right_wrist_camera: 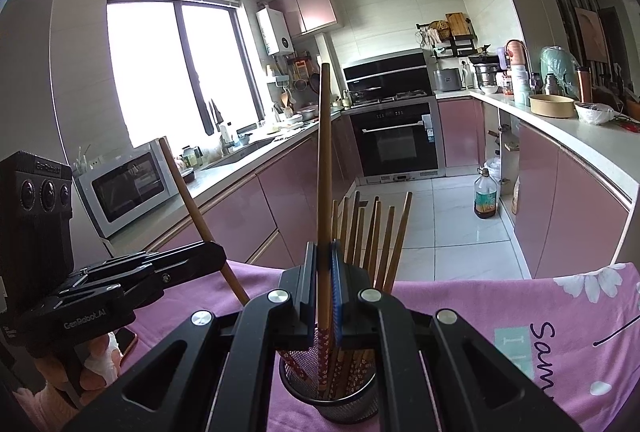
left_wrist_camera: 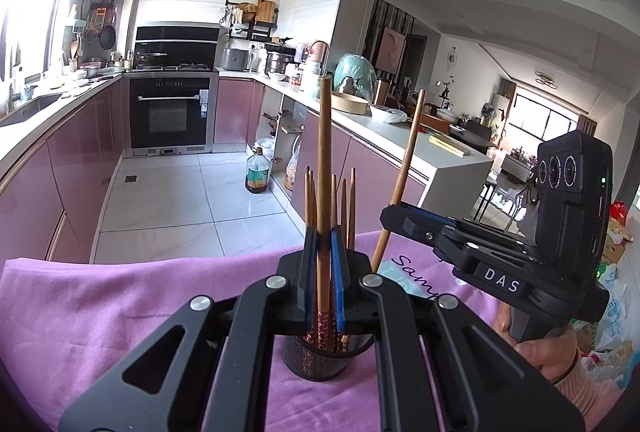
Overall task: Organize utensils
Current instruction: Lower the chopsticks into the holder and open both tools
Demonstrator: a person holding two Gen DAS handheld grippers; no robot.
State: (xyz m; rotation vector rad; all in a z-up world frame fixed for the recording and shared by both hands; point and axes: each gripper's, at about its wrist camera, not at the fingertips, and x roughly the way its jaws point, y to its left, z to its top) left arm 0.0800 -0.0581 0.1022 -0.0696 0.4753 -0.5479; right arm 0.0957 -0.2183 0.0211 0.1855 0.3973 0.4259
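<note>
Each claw is clamped on one upright chopstick above the black mesh holder [right_wrist_camera: 332, 388], which stands on the pink cloth [left_wrist_camera: 140, 312] over the tabletop. The left claw [left_wrist_camera: 323, 272] grips its chopstick [left_wrist_camera: 324, 160] just over the holder's mouth; the right claw [right_wrist_camera: 322, 284] grips its own chopstick [right_wrist_camera: 324, 160] likewise.

Judged from here, the two sticks sit close together, so they could cross or knock the bundle already standing inside. A tilted release could send a stick onto the cloth, or tip the light holder.

Readable writing: "DAS" on the right claw's body, "GenRobot.AI" on the left's, and "Sam…" on the cloth.
</note>
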